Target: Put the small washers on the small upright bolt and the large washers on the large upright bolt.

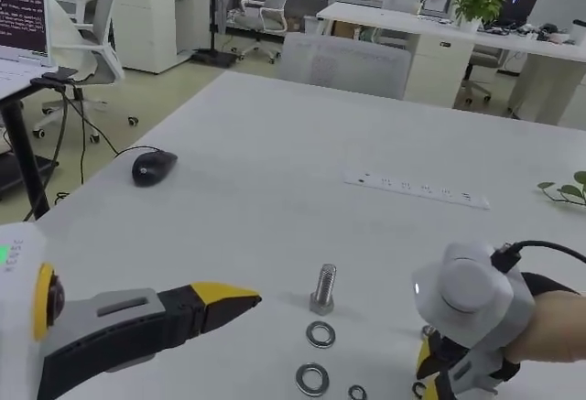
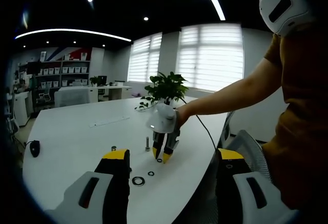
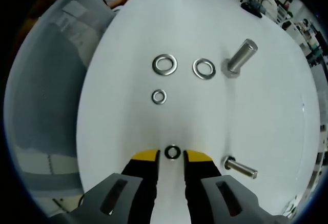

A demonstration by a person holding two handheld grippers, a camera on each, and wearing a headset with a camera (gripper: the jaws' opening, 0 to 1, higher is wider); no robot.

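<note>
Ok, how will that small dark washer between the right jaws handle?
The small dark metal washer lies flat on the smooth white table, so it probably skids when nudged. It looks thin, rigid and light, so the right gripper may squeeze it out.

Small washer (image 1: 357,393) partly beyond head view's edge

The big upright silver bolt (image 3: 238,59) is shiny metal with a ridged thread. The round silver washers (image 3: 164,64) are smooth, shiny metal too. The white bench (image 1: 275,144) looks smooth and matt. The right gripper (image 3: 172,158) has yellow-tipped black fingers (image 3: 145,158) of matt plastic. The black computer mouse (image 1: 154,167) looks glossy
</note>
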